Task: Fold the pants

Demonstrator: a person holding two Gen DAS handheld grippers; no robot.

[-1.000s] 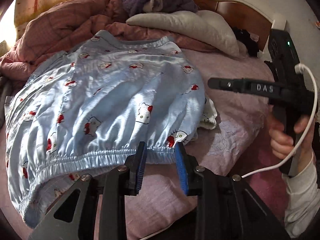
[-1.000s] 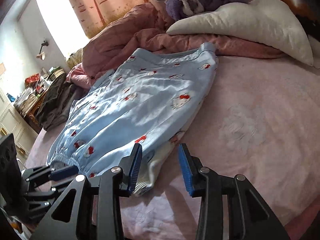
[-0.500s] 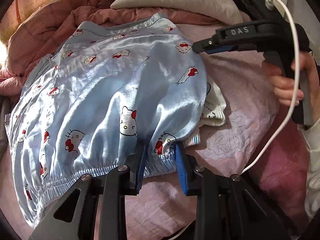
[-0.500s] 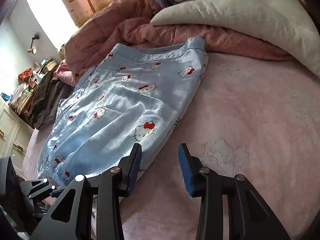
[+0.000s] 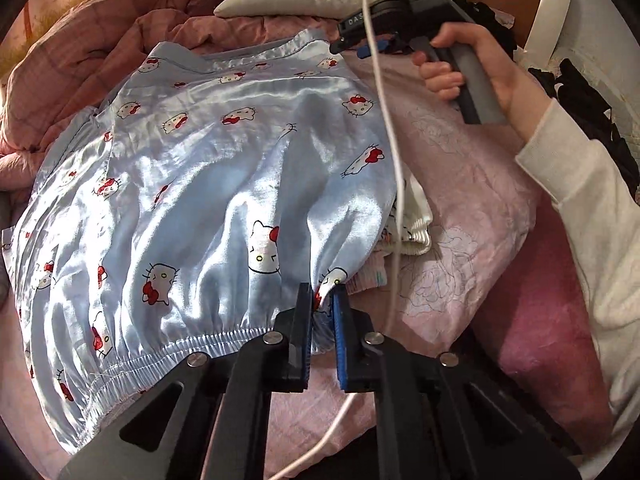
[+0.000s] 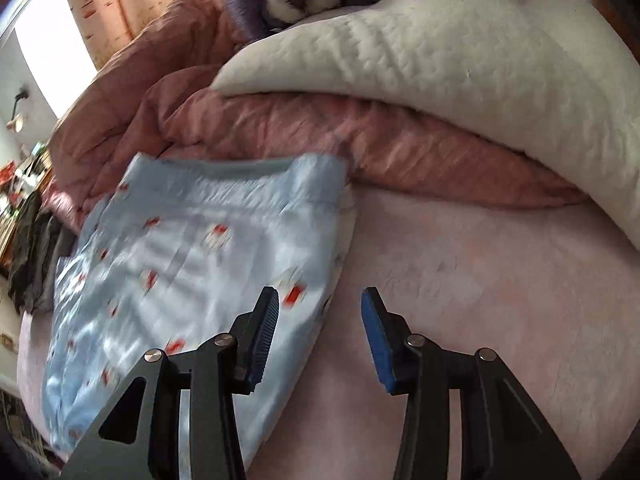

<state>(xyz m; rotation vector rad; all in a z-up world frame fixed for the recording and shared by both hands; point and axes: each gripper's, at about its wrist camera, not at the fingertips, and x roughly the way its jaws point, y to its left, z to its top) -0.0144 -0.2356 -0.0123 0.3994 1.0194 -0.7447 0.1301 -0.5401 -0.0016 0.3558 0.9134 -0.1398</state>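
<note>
Light blue satin pants (image 5: pixel 200 184) with a cartoon cat print lie spread flat on the pink bed sheet (image 5: pixel 460 184). My left gripper (image 5: pixel 322 312) is at their near right corner, its jaws closing, and the pads pinch the gathered elastic edge. In the left wrist view a hand (image 5: pixel 468 68) holds my right gripper (image 5: pixel 348 42) over the far right corner of the pants. In the right wrist view, which is blurred, my right gripper (image 6: pixel 318 312) hangs above the right edge of the pants (image 6: pixel 200 264), jaws opening, nothing between them.
A white pillow (image 6: pixel 460 80) and a bunched pink quilt (image 6: pixel 320 132) lie just beyond the pants. A white knitted garment (image 5: pixel 416 220) sticks out from under their right side. A white cable (image 5: pixel 390 160) hangs across them. Dark clothes (image 6: pixel 28 248) are piled far left.
The left jaws have drawn together onto the elastic edge of the pants. The right gripper has travelled along the right side of the pants to their far end.
</note>
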